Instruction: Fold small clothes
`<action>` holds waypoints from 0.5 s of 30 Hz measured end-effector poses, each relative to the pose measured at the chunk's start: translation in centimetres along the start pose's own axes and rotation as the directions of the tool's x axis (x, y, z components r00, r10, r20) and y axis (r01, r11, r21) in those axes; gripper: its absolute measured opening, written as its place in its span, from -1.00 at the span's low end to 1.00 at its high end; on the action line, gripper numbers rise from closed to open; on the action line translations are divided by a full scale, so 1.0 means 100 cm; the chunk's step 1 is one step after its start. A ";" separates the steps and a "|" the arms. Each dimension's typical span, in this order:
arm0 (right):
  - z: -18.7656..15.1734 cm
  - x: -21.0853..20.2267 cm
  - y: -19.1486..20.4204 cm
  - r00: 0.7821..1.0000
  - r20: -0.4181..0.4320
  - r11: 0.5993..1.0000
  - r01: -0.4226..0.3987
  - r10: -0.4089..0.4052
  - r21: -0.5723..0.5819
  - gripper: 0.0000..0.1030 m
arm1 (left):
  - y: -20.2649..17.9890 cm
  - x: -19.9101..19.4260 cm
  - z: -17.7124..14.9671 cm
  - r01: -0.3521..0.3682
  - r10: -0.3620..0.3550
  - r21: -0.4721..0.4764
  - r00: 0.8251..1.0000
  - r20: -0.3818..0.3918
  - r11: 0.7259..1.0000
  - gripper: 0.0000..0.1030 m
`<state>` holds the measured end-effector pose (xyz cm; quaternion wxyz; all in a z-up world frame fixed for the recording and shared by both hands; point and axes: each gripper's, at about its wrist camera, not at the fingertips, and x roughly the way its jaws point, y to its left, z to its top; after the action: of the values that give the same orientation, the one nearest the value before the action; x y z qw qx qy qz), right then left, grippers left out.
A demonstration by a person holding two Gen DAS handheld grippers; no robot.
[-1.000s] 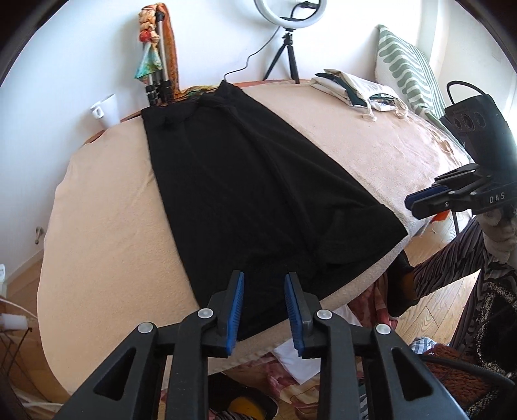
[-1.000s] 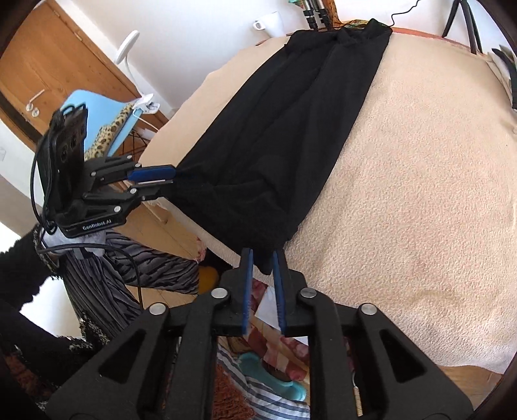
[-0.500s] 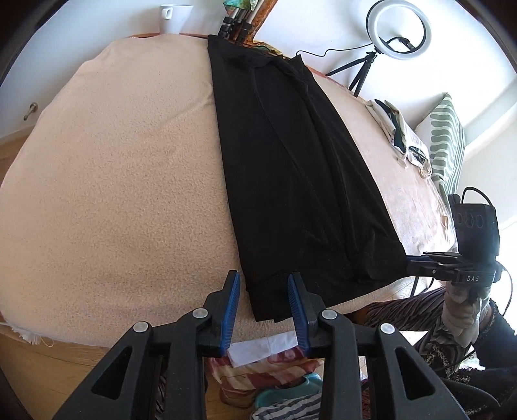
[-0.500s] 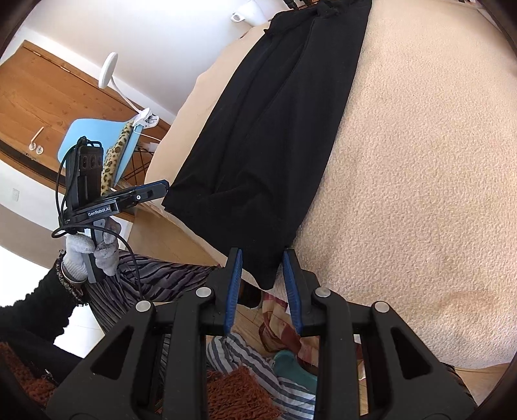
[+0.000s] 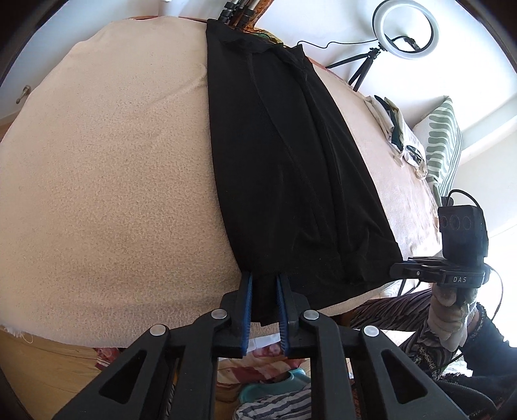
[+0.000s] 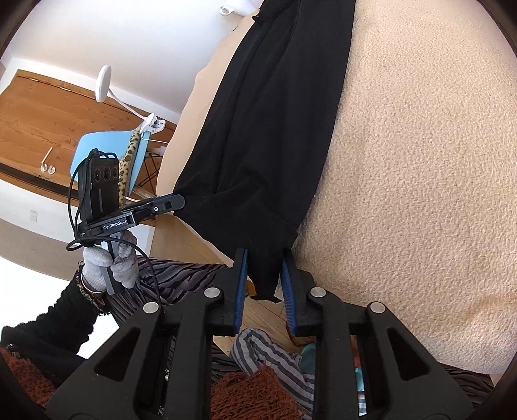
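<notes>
A long black garment lies flat on the beige cloth-covered table, its near hem hanging a little over the front edge. My left gripper is at the hem's left corner, jaws closing with the black cloth pinched between the blue pads. In the right wrist view the same garment runs away from me, and my right gripper is closing on the hem's right corner, cloth filling the gap. Each view shows the other gripper side-on at its corner: the right gripper and the left gripper.
A ring light on a tripod, a pile of folded clothes and a green-striped cushion stand at the far right. A blue chair and white lamp are left of the table. Loose clothes lie on the floor below.
Both grippers sank to the near hem and their jaws narrowed onto its two corners. The left view rolled, so the garment now runs straight away from it.
</notes>
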<state>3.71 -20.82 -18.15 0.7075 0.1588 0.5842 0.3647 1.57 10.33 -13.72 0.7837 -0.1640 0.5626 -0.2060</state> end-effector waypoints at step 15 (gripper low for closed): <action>0.019 -0.016 0.000 0.987 0.117 0.992 -0.117 0.111 0.049 -0.86 | -0.012 -0.026 0.021 0.070 -0.069 -0.004 0.990 0.126 0.998 -0.96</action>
<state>5.47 -21.54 -16.55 0.7128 0.2323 0.5428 0.3785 2.66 10.71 -10.36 0.8091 -0.1996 0.5071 -0.2201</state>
